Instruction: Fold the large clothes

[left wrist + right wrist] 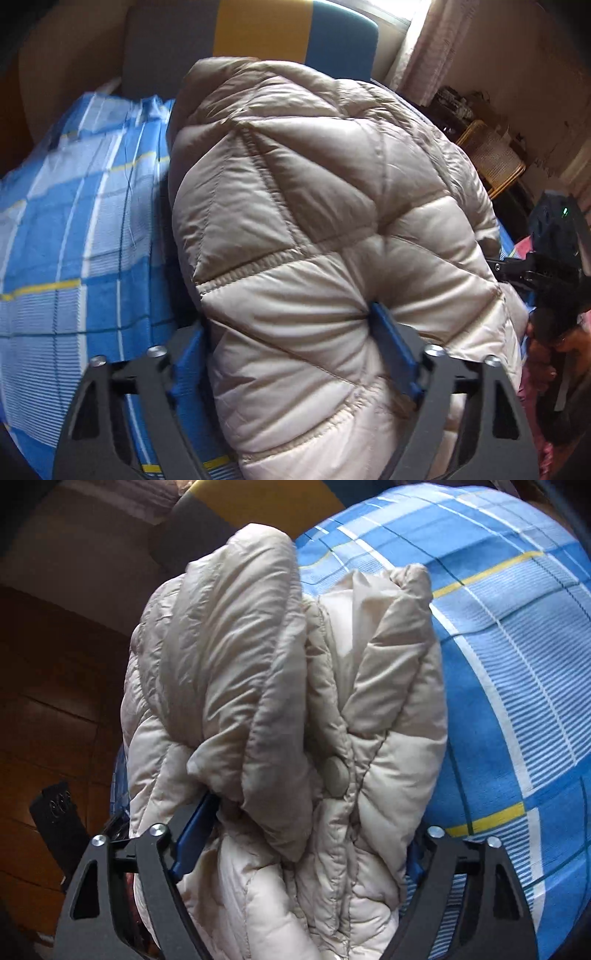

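Observation:
A beige quilted puffer jacket [314, 206] fills the left wrist view, bunched and lifted over the blue plaid bedsheet [74, 221]. My left gripper [291, 347] is shut on a thick fold of it, blue pads pressing in from both sides. The other gripper's black body [554, 266] shows at the right edge of that view. In the right wrist view the same jacket [266, 701] hangs in several folded layers, a round snap button [335, 777] showing. My right gripper [303, 834] is shut on that bundle; its right pad is mostly hidden by fabric.
The bed has a headboard [295, 33] in grey, yellow and blue panels. A wicker chair [495, 155] and curtain [428, 44] stand at the far right. Wooden floor [48, 701] and a black device [55, 816] lie left of the bed. Pink fabric [532, 387] lies low right.

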`<state>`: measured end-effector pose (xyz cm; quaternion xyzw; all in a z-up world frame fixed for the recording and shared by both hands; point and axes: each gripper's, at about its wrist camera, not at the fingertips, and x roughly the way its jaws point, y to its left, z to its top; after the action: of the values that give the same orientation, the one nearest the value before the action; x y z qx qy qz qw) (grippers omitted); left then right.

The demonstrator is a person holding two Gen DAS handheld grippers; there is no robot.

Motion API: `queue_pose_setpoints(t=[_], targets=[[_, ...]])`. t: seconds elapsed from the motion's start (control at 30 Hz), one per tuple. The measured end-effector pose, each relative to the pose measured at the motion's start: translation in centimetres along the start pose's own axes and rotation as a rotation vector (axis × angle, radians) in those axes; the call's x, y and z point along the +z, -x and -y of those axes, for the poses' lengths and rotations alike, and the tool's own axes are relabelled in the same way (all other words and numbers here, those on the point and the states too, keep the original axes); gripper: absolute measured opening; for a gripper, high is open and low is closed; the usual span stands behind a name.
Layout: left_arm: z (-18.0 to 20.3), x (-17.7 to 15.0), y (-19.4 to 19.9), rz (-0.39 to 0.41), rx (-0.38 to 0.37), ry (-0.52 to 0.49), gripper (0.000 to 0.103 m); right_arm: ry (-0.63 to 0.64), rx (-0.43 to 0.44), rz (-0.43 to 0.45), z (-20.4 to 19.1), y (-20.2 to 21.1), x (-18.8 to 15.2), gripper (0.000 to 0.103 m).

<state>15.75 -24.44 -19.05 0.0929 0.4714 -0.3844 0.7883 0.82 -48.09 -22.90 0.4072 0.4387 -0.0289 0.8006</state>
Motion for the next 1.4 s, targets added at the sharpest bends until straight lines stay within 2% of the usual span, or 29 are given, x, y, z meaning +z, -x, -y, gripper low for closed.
queue_pose_setpoints(t=[0.03, 0.1, 0.13, 0.2, 0.3, 0.6, 0.77, 1.0, 1.13, 1.27, 1.33, 1.4], targets=[[0.3, 0.1, 0.3, 0.009, 0.01, -0.011, 0.067, 0.005, 0.013, 0.002, -0.1, 0.2, -0.1, 0.069], [0.8, 0.1, 1.1, 0.035, 0.035, -0.039, 0.05, 0.001, 0.048, 0.005, -0.3, 0.5, -0.1, 0.06], [0.9, 0.2, 1.4, 0.048, 0.042, -0.048, 0.047, 0.001, 0.061, 0.006, -0.3, 0.7, -0.1, 0.055], [1.6, 0.4, 2.5, 0.091, 0.063, -0.085, 0.04, 0.01, 0.067, 0.02, -0.7, 1.2, -0.2, 0.052], [2.0, 0.9, 4.0, 0.141, 0.073, -0.114, 0.035, 0.031, 0.082, 0.031, -1.5, 1.8, -0.5, 0.049], [1.6, 1.9, 7.5, 0.27, 0.154, -0.161, 0.029, 0.114, 0.123, 0.081, -5.2, 2.1, -2.1, 0.044], [-0.5, 2.2, 9.7, 0.344, 0.194, -0.137, 0.027, 0.147, 0.163, 0.102, -7.6, 1.1, -2.4, 0.043], [-4.3, 2.1, 12.7, 0.438, 0.271, -0.128, 0.027, 0.259, 0.203, 0.133, -14.0, -1.6, -1.9, 0.043], [-7.6, 2.1, 13.5, 0.462, 0.331, -0.103, 0.027, 0.309, 0.221, 0.133, -17.6, -4.5, -1.2, 0.043], [-12.5, 1.7, 13.4, 0.465, 0.377, -0.042, 0.027, 0.371, 0.219, 0.134, -21.1, -8.2, -0.7, 0.043], [-14.7, 1.1, 12.7, 0.439, 0.408, -0.009, 0.027, 0.412, 0.203, 0.135, -22.7, -10.4, -0.7, 0.043], [-17.3, 0.3, 11.3, 0.38, 0.446, 0.038, 0.027, 0.441, 0.168, 0.134, -23.5, -12.3, -0.9, 0.043]])
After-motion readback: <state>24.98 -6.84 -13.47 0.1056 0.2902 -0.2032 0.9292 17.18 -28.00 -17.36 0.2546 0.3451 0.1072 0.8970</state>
